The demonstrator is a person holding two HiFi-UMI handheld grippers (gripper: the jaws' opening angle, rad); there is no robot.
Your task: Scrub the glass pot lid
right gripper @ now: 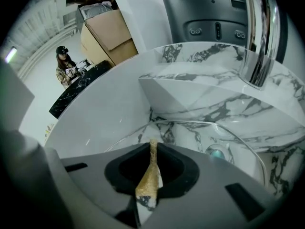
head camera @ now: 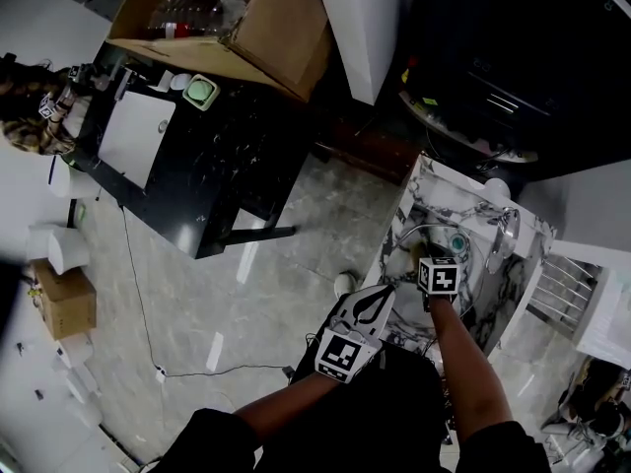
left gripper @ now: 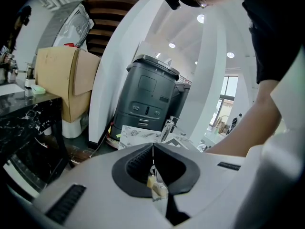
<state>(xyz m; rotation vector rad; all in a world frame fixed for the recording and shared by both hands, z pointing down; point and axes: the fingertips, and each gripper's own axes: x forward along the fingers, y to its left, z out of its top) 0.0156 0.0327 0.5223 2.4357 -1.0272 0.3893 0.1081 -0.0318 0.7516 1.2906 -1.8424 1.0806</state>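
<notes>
The glass pot lid [right gripper: 224, 130] lies in the marble sink [right gripper: 190, 87], its clear rim arcing just beyond my right gripper [right gripper: 153, 144]. That gripper is shut on a thin yellow-brown scrub pad [right gripper: 148, 178], held edge-on between the jaws. In the head view the right gripper [head camera: 419, 256] reaches into the sink [head camera: 429, 180] over the lid [head camera: 434, 233]. My left gripper [head camera: 380, 296] hangs at the sink's near left rim. In its own view the left gripper [left gripper: 153, 148] has its jaws shut, with a small tan bit [left gripper: 156, 185] lodged deep between them.
A chrome faucet [right gripper: 257, 37] stands at the sink's back and a teal drain stopper [right gripper: 218, 152] sits in the basin. Behind are a grey bin [left gripper: 147, 97], a cardboard box [head camera: 246, 18] and a black marble counter [head camera: 197, 156]. A person [head camera: 30, 116] stands far left.
</notes>
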